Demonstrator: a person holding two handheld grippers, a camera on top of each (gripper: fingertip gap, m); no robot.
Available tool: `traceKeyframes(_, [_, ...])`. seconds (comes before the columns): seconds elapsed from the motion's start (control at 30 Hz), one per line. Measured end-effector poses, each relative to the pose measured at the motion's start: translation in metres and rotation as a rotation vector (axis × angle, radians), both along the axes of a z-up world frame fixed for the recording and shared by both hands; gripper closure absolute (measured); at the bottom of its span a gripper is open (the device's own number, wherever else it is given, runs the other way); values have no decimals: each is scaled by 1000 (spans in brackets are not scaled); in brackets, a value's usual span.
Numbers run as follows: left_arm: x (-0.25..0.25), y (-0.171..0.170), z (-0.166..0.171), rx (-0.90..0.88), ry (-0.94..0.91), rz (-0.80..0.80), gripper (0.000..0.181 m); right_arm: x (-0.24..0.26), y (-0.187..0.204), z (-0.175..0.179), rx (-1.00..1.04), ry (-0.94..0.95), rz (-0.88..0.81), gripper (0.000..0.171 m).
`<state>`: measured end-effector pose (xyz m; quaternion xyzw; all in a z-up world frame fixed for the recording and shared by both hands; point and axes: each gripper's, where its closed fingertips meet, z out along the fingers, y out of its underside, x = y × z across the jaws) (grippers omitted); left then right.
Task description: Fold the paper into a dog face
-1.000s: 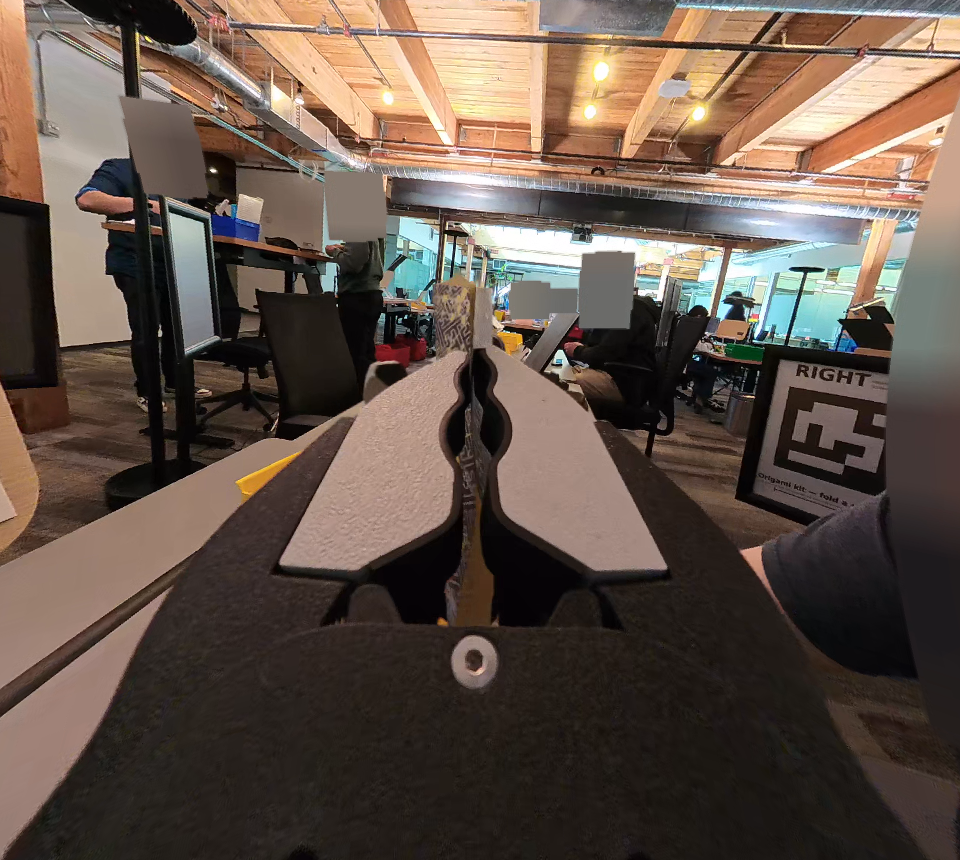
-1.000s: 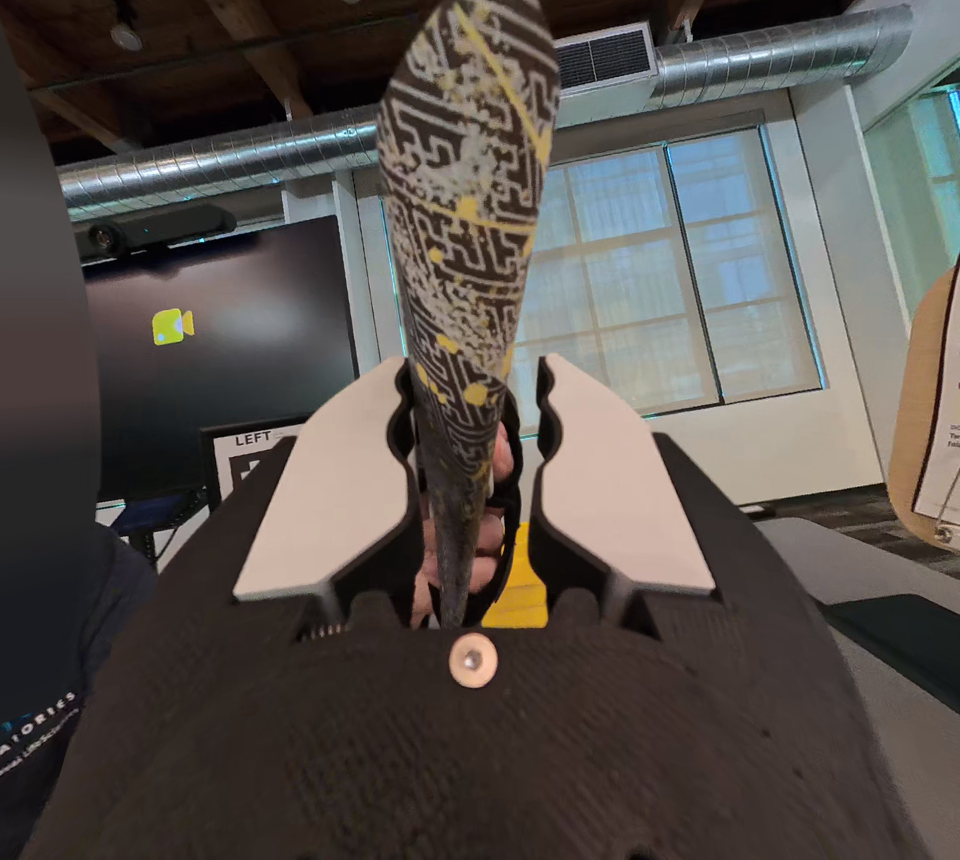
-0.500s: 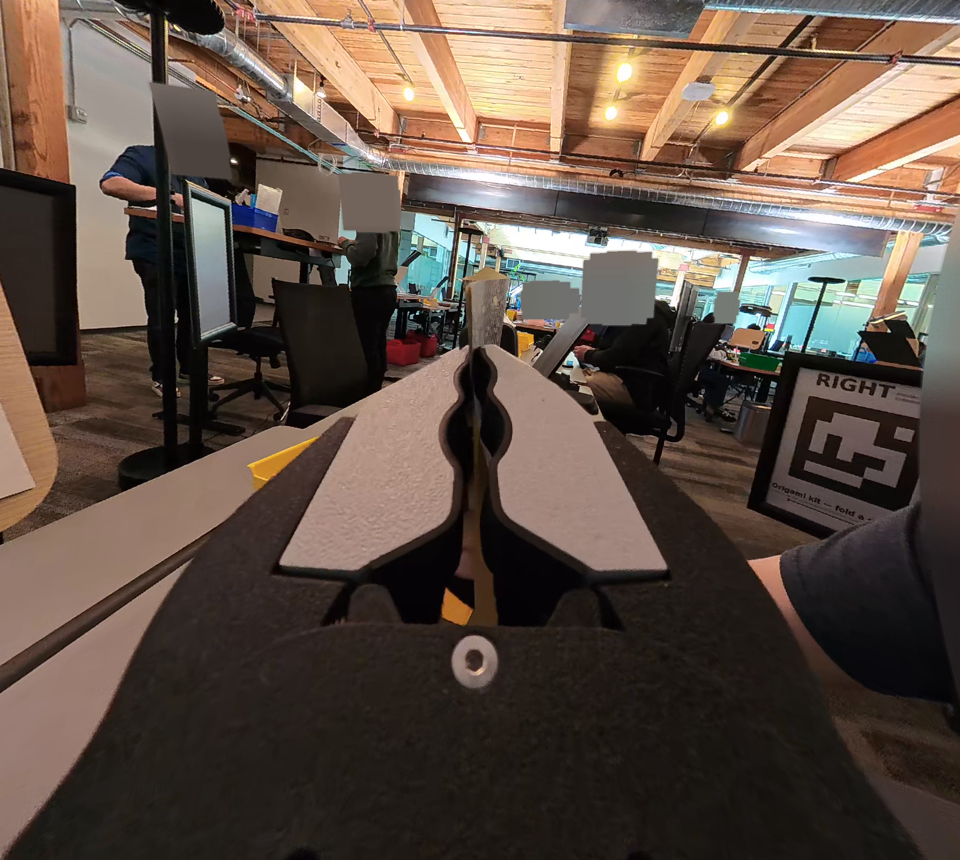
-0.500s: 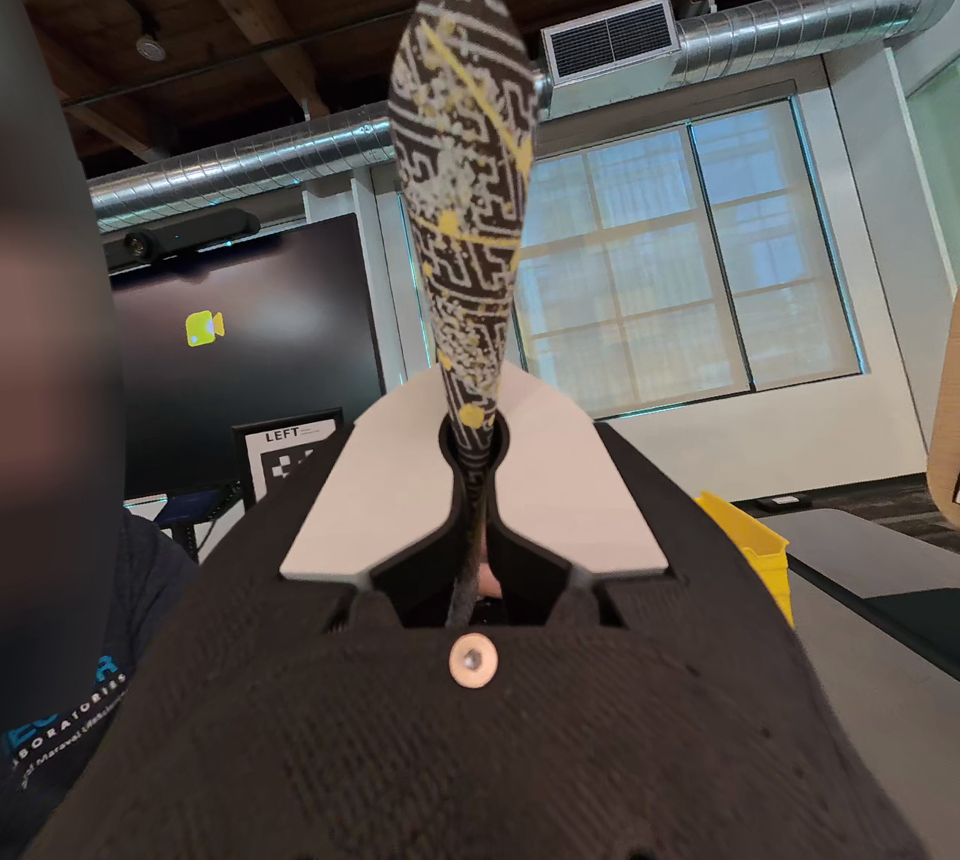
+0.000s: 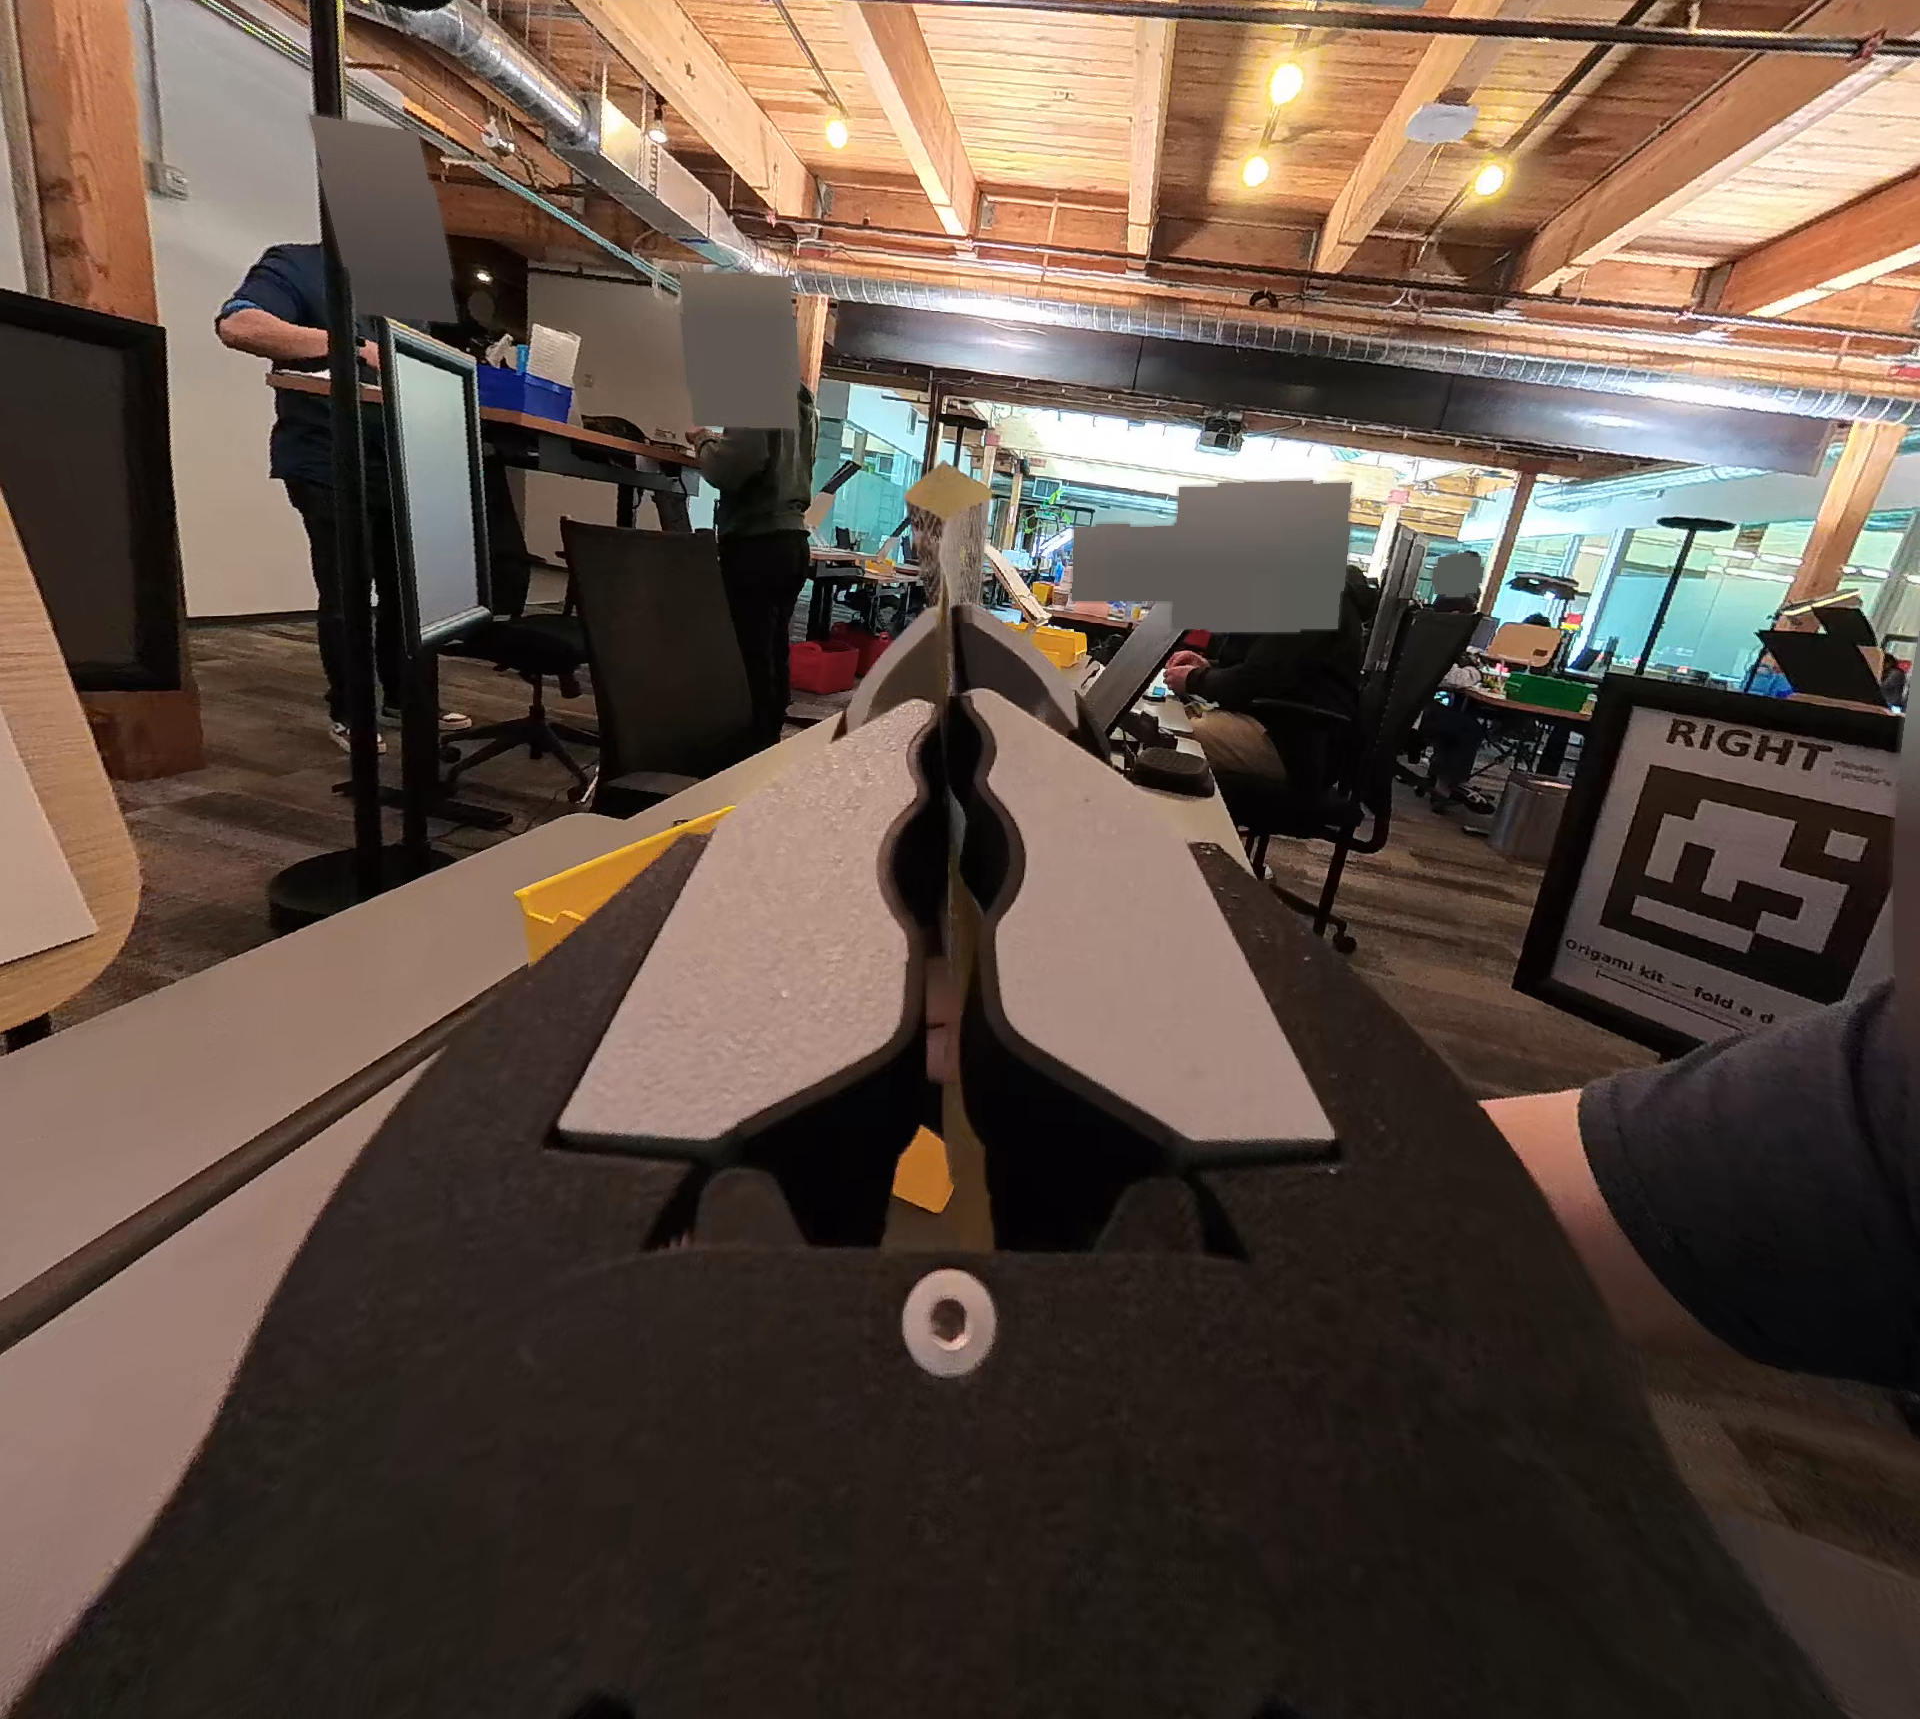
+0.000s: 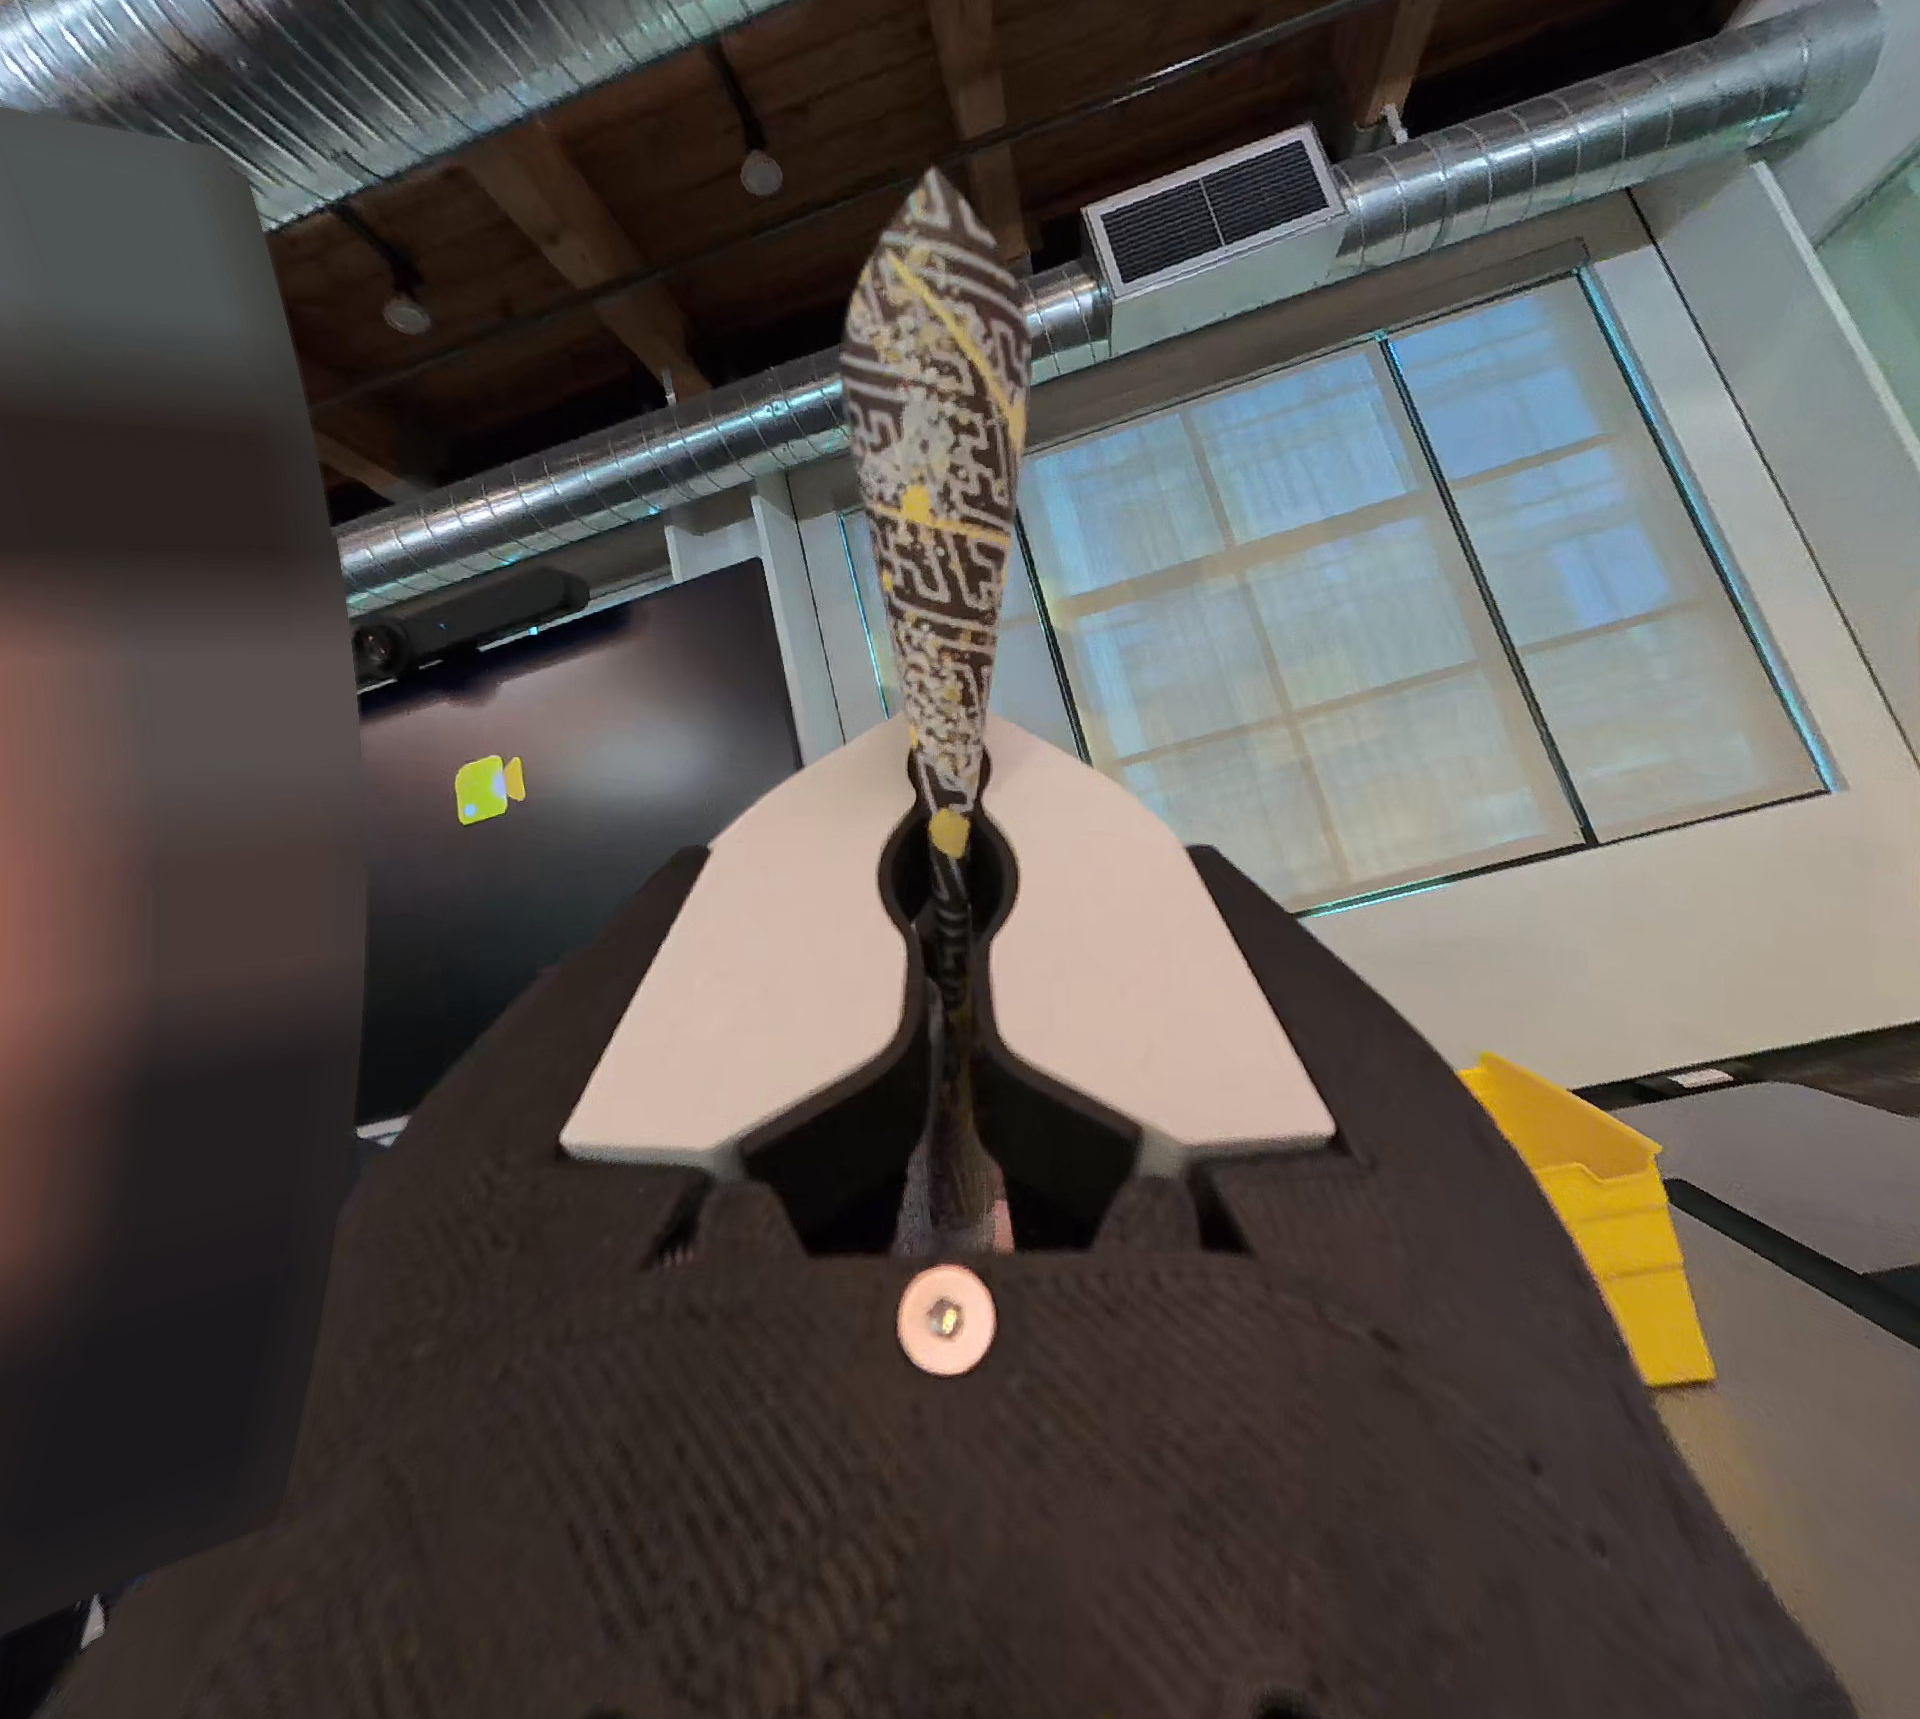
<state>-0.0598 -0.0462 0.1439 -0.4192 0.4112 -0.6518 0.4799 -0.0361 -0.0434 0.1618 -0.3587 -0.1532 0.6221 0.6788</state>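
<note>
The paper [image 6: 935, 474] is dark with a white maze pattern and yellow flecks, yellow on its other side. It is held up in the air, edge-on to both cameras. My right gripper [image 6: 948, 760] is shut on it, and a leaf-shaped part stands up past the fingertips. My left gripper [image 5: 951, 703] is shut on the same paper [image 5: 948, 547], whose thin edge and yellow tip rise above the tips. The right gripper's tips show just behind the left's in the left wrist view.
A yellow bin [image 6: 1590, 1222] stands on the grey table [image 5: 156, 1108], also in the left view [image 5: 603, 880]. A framed marker sign [image 5: 1735, 869] stands at right. My sleeve and forearm [image 5: 1714, 1191] are close by. Office chairs and people are beyond. My left and right fingertips are right by each other.
The right gripper has closed from open onto the paper. Both grippers have tilted and shifted slightly; the paper now shows less length above the right fingertips.
</note>
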Motion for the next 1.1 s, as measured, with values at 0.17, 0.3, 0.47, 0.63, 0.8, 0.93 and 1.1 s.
traceKeyframes(0.17, [1, -1, -1, -20, 6, -17, 181, 13, -6, 10, 33, 16, -39, 170])
traceKeyframes(0.3, [2, -4, -2, -25, 19, -36, 181, 25, -9, 16, 39, 8, -59, 170])
traceKeyframes(0.47, [6, -7, -5, -35, 33, -52, 181, 33, -12, 21, 43, 38, -74, 171])
traceKeyframes(0.63, [8, -10, -6, -56, 30, -76, 181, 39, -14, 25, 44, 41, -83, 171])
traceKeyframes(0.8, [11, -12, -9, -55, 43, -81, 181, 48, -18, 30, 41, 87, -73, 171])
traceKeyframes(0.93, [15, -15, -12, -54, 55, -84, 181, 51, -18, 31, 35, 89, -83, 171])
traceKeyframes(1.1, [18, -16, -15, -61, 63, -94, 181, 57, -20, 33, 33, 96, -93, 171])
